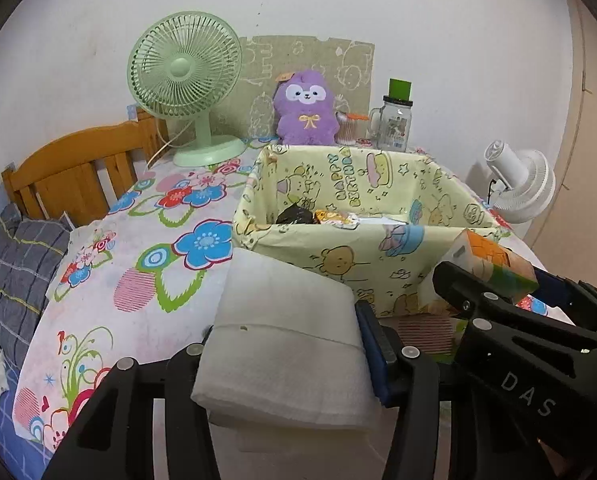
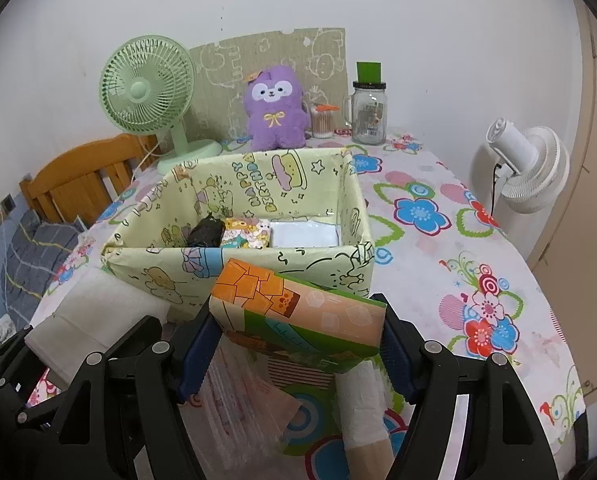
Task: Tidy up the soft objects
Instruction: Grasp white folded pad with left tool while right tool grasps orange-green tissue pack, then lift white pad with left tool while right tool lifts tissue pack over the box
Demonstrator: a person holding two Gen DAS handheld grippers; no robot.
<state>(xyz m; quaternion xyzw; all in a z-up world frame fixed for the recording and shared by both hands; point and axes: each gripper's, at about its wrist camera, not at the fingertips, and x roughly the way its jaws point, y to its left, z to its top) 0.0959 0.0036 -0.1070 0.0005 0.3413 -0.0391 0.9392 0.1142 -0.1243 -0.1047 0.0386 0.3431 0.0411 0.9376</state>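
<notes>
Two soft packs are in our grip and neither is in the box yet, so we judge the task partly done: the paper-lined box (image 2: 258,196) near the middle of the flowered tablecloth (image 2: 438,240) already holds a dark crumpled bundle (image 2: 205,232), a small cartoon-print pack (image 2: 245,233) and a flat white pack (image 2: 304,235) along its floor, while our left gripper (image 1: 286,364) is clamped on a white tissue pack (image 1: 286,340) held just short of the box's near wall, and our right gripper (image 2: 298,340) squeezes an orange and green tissue pack (image 2: 298,312) tilted in front of the same wall. What seems left is to carry both over the near rim and set them inside; a pale paper-wrapped roll (image 2: 362,412) and a thin striped sheet (image 2: 242,392) lying under the right gripper at the near edge of the table may also need putting away, though we cannot tell what they are. The purple plush (image 2: 272,108) sits at the far edge beside the green fan (image 2: 146,92) and the glass jar (image 2: 368,114), and whether it belongs to the sorting we cannot say. The box's near wall hides part of its floor, and the left pack's underside is cut off by our own fingers
</notes>
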